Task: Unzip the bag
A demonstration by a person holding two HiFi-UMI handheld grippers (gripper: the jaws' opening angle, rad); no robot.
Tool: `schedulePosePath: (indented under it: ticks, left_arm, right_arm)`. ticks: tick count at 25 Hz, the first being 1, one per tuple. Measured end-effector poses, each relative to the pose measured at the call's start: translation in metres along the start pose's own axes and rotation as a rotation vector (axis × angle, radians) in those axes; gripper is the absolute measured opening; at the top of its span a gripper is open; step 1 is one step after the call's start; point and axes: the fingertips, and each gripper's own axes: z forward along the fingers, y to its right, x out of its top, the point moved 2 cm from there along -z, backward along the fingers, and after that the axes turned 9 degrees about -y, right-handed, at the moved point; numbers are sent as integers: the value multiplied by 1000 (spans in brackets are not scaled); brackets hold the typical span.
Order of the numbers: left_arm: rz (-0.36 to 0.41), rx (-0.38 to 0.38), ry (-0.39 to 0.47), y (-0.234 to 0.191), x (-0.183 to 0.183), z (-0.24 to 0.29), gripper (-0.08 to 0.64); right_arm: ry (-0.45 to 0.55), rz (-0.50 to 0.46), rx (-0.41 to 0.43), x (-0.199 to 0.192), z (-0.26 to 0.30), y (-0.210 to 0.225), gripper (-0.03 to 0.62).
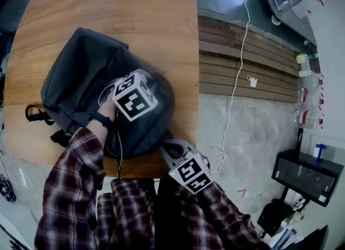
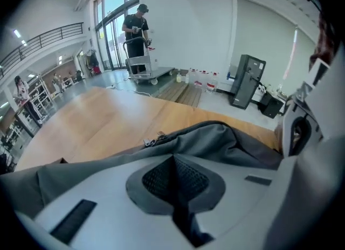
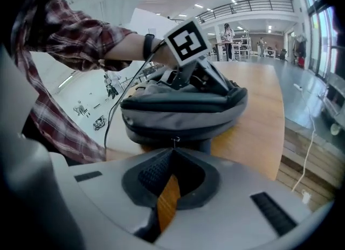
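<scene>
Dark grey backpack (image 1: 75,76) flat on wooden tabletop (image 1: 135,6); long axis diagonal, far-left to near-right, rounded end toward near edge. Left hand-held gripper (image 2: 173,158): jaws together, tips against top fabric. Right hand-held gripper (image 3: 172,147): clamped on zipper pull (image 3: 173,139) at rounded end.

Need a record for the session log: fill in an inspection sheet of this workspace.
Surface: wooden table, bare around the bag.
Job's things: dark grey bag lying on it, zipper pull at the end by the table's edge.
Clutter: nothing seen.
Grippers: left gripper shut on bag fabric on top; right gripper shut on zipper pull.
Cables: white cable trailing over the floor.
Surroundings: plank strip, bottles, black cabinet.
</scene>
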Motion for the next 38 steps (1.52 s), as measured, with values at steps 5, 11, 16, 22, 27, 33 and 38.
schedulePosePath:
  ticks: [5,11,16,22,27,33,38]
  left_arm:
    - [-39,42,22,-1,2,0,9]
    - [46,245,10,0,-27,-22,9]
    - [81,226,-139,9,-111,-63,9]
    - [-96,240,-148,38,-159,-82,9]
    - [-372,217,-100,67,-152,-78,9]
    - [-471,162,-63,97,-131,-69,9]
    - [-450,121,-75,106,-116,-65,9]
  right_arm:
    - [6,-10,-4,-9,-2,-4,11]
    - [-19,-58,-27,-15,0,10,11]
    - [-33,-91,-22,-14,1,15,11]
    - [-42,-112,-61,-9,-1,25,11]
    - [-41,-97,-143,5,-8,69,11]
    - [-17,-87,-214,34,-8,129,11]
    - [-7,-80,-221,56,-3,152,11]
